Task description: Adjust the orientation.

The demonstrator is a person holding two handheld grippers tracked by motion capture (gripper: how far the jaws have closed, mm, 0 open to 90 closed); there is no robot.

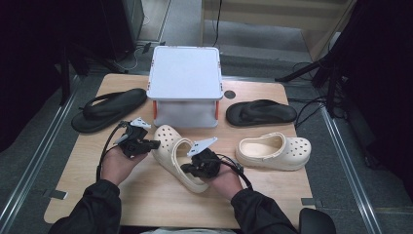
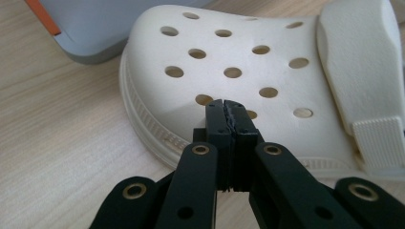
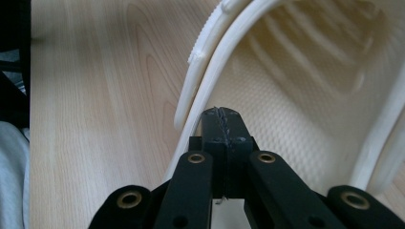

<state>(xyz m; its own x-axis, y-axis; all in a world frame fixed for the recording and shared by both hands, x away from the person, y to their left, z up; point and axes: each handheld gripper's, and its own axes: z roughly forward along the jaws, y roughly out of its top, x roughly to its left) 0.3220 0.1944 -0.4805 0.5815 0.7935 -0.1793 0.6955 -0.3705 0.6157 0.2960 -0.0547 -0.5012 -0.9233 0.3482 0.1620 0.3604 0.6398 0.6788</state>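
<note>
Cream foam clog (image 1: 178,158) lies at centre frame, long axis running from upper left toe to lower right heel. The left gripper (image 1: 152,144), jaws closed on nothing, points at the toe; the right gripper (image 1: 187,168), likewise closed and empty, sits over the heel opening, nearer

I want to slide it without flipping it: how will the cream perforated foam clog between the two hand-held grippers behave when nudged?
The cream perforated foam clog probably weighs little for its bulk, so a nudge should move it easily. Its flat ridged sole lies on the pale wooden table, so it should slide rather than roll. The loose heel strap may swing or flex.
</note>
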